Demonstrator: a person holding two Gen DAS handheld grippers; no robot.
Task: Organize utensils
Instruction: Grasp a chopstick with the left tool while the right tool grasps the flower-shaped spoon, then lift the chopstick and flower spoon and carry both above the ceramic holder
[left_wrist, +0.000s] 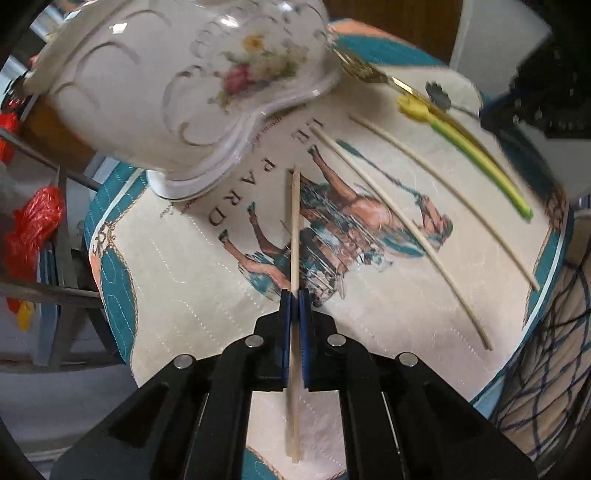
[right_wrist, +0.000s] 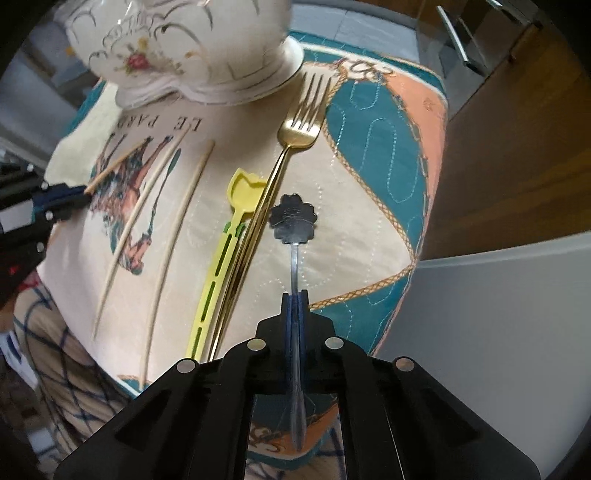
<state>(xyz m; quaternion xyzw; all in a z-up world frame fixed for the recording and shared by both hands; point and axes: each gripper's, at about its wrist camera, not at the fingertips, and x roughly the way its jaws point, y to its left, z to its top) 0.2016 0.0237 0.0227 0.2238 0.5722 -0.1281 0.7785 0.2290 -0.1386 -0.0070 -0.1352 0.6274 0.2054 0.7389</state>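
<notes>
My left gripper is shut on a wooden chopstick, which runs forward over the printed placemat toward a white floral porcelain vase. Two more chopsticks lie to its right, then a yellow-green utensil and a gold fork. My right gripper is shut on the thin handle of a silver flower-shaped spoon. Left of the spoon lie the gold fork, the yellow utensil and two chopsticks. The left gripper shows at the left edge.
The vase stands at the mat's far end. A checked cloth lies under the mat. Red plastic bags hang off the table's left side. A wooden cabinet and a white surface lie to the right.
</notes>
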